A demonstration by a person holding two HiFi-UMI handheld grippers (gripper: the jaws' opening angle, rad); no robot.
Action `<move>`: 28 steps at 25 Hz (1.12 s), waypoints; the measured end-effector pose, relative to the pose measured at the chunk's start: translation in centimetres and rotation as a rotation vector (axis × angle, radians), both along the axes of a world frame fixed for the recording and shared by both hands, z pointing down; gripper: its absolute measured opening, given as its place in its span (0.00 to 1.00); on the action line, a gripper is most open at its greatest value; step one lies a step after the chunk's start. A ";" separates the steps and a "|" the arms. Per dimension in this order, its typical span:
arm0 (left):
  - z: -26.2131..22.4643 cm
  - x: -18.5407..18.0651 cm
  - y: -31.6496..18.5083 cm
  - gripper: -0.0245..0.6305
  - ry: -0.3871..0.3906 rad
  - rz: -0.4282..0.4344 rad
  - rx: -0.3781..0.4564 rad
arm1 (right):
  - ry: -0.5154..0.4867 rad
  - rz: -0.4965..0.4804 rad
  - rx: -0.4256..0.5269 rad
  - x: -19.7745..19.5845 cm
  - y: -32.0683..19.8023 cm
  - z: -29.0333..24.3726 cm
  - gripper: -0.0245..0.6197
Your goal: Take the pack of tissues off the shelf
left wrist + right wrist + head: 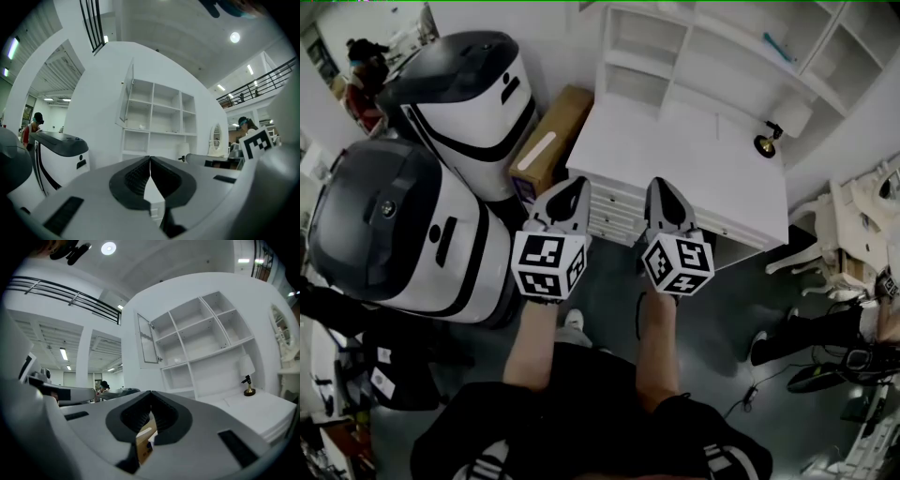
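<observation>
A white shelf unit (675, 47) stands at the back of a white desk (712, 187). A small pale object (141, 126) lies in a left compartment beside the open glass door, also small in the right gripper view (178, 360); I cannot tell whether it is the pack of tissues. A thin teal item (778, 47) lies on a shelf further right. My left gripper (572, 190) and right gripper (664, 190) hover side by side before the desk's front edge, well short of the shelves. Both are shut with nothing held, jaws meeting in the left gripper view (150, 161) and right gripper view (151, 397).
A small lamp (780, 125) with a brass base stands on the desk's right side. Two large white-and-black machines (464, 94) (394, 234) fill the left, with a cardboard box (548, 141) between them and the desk. A white chair (834, 234) and floor cables sit at right.
</observation>
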State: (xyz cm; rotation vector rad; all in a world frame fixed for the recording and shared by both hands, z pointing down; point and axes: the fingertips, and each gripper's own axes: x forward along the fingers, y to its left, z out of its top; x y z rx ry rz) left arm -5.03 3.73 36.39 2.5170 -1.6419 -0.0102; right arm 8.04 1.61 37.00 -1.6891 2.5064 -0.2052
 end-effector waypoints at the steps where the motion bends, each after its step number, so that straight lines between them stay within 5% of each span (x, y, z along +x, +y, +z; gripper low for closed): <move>1: 0.2 -1.0 -0.6 0.05 0.003 -0.009 -0.004 | 0.004 0.002 0.000 -1.0 -0.7 0.2 0.07; 12: 2.7 -9.2 -6.4 0.05 0.064 -0.038 -0.045 | 0.073 -0.024 0.027 -9.1 -5.6 0.6 0.07; 28: 2.9 -4.5 -14.5 0.05 0.063 0.068 -0.040 | 0.048 0.056 0.049 -4.5 -13.3 -0.1 0.07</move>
